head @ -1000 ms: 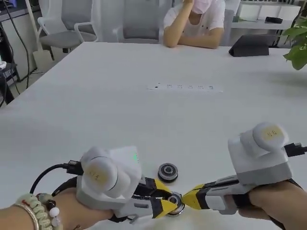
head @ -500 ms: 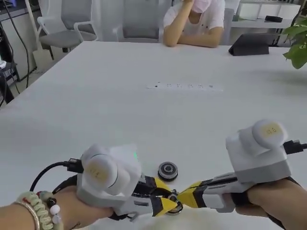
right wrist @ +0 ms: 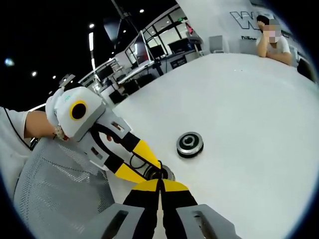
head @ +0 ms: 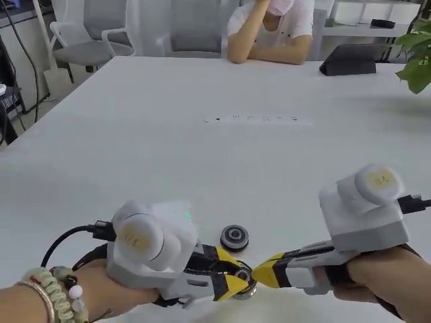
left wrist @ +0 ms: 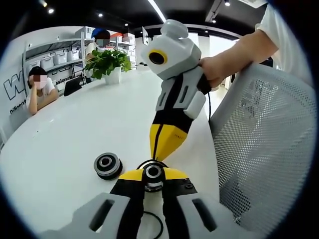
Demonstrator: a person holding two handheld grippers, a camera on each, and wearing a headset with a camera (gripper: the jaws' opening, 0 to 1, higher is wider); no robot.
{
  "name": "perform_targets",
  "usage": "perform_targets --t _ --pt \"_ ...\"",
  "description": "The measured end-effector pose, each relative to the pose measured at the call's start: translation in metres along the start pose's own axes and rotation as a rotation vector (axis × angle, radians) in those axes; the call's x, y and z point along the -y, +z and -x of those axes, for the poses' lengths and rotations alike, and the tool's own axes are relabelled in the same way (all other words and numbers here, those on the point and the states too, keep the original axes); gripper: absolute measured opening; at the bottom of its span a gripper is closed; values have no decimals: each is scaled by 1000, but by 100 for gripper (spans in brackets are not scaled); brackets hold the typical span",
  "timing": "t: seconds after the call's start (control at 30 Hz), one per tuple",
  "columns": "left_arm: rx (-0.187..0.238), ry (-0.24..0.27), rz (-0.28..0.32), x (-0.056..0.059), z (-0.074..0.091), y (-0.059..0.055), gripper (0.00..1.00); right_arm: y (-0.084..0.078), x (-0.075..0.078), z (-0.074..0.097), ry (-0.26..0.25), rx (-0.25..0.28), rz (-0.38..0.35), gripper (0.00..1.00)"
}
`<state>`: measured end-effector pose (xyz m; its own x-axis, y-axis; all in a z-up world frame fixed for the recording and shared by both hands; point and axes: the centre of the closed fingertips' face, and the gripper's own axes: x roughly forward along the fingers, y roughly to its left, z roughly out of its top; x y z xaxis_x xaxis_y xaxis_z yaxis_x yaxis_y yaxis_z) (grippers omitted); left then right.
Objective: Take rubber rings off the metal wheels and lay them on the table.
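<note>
Your left gripper (head: 237, 281), low in the centre of the head view, clamps a metal wheel (left wrist: 153, 172) between its yellow tips; your right gripper (right wrist: 159, 185) has its jaws pressed together, tips against that wheel's rim; whether they pinch its rubber ring, you cannot tell; a second wheel (head: 234, 237) lies just above on the table (head: 202, 168).

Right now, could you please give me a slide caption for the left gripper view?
Left claw clamps a metal wheel while the shut right claw touches its rim; second wheel lies nearby.
</note>
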<state>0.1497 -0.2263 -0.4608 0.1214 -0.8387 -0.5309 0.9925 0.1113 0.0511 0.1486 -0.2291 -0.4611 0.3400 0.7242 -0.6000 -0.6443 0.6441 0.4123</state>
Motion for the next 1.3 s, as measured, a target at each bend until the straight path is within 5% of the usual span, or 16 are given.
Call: perform_targets --t 0.37,0.47,0.57,0.8,0.97,1.3 --pt "-44 -19 -38 1 3 2 8 3 0 2 -1 11 12 0" --pt "-26 -19 -55 0 8 10 9 4 0 3 -2 16 9 0" --pt "17 -40 10 -1 13 23 19 6 2 6 -12 23 19 0" --pt "11 -40 -31 -9 44 32 32 16 6 15 -22 67 -2 0" --pt "-29 -39 -25 -11 66 26 46 24 5 20 -38 93 7 0" --pt "-18 34 8 -15 111 18 52 50 -15 24 -30 154 49 0"
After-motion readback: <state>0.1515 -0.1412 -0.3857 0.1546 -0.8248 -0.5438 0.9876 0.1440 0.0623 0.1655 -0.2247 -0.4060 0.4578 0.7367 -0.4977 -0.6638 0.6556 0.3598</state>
